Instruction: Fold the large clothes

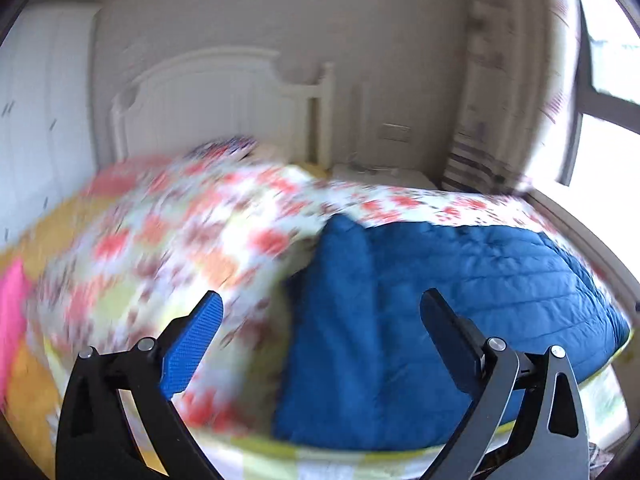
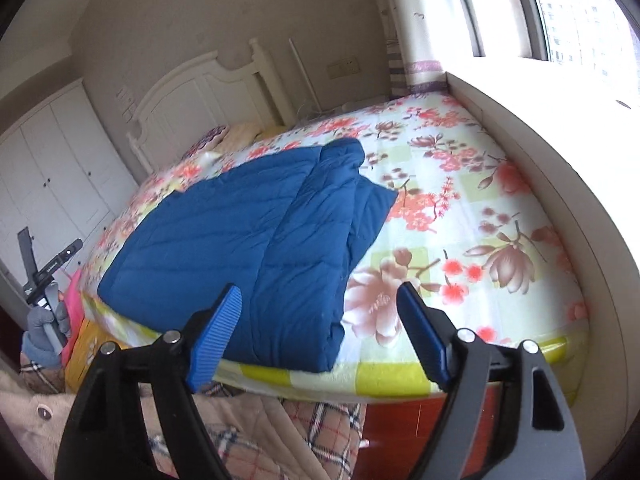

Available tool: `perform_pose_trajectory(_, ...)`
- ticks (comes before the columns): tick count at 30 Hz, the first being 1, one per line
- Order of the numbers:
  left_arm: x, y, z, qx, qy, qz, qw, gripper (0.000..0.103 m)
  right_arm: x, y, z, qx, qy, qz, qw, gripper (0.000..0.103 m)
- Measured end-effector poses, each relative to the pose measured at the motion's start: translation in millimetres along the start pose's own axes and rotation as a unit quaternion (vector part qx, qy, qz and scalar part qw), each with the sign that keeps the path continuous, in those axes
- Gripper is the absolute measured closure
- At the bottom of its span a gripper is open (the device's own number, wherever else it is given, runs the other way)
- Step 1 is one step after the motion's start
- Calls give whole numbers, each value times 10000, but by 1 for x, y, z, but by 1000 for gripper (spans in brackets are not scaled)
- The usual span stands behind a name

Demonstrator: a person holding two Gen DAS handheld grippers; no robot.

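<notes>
A blue quilted jacket lies folded lengthwise on the bed's floral sheet, close to the near edge. My right gripper hangs open just above that near edge, its blue pads wide apart and nothing between them. The left wrist view is blurred. In it the jacket fills the right half, with the floral sheet to its left. My left gripper stands wide open above the jacket's left side and holds nothing. At the far left of the right wrist view, a gloved hand holds the other gripper's handle.
A white headboard and pillows stand at the far end of the bed. White wardrobes line the left wall. A raised window ledge runs along the bed's right side. A pink cloth lies at the left edge.
</notes>
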State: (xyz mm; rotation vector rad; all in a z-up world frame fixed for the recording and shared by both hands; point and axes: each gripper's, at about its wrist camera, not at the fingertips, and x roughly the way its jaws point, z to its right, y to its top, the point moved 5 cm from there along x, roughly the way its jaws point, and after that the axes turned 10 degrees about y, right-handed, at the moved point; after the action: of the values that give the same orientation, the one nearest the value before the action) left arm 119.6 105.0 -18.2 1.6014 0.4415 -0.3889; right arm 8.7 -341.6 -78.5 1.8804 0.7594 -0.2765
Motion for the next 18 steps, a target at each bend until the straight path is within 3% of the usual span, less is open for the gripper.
perform_pose_trajectory(4, 40, 35, 54, 207, -235, -297, 9991, 7, 55, 31, -37, -404, -265, -138, 9987, 24)
perform_pose_trajectory(8, 94, 44, 115, 777, -255, -804, 9934, 7, 74, 32, -77, -561, 76, -87, 9984, 24)
perform_pose_trajectory(11, 134, 21, 146, 1280, -55, -1130, 9853, 6, 58, 6, -92, -590, 738, -74, 9955, 24)
perform_pose_trajectory(13, 156, -2, 154, 1460, -31, -1371, 9797, 4, 48, -16, -93, -483, 995, -312, 9934, 24)
perform_pose_trajectory(16, 160, -6, 149, 1258, -113, -1360, 9826, 4, 35, -65, -81, -215, 912, -844, 9920, 24)
perform_pose_trajectory(18, 161, -8, 149, 1253, -126, -1349, 9828, 4, 32, -82, -67, 83, 746, -868, 9934, 24)
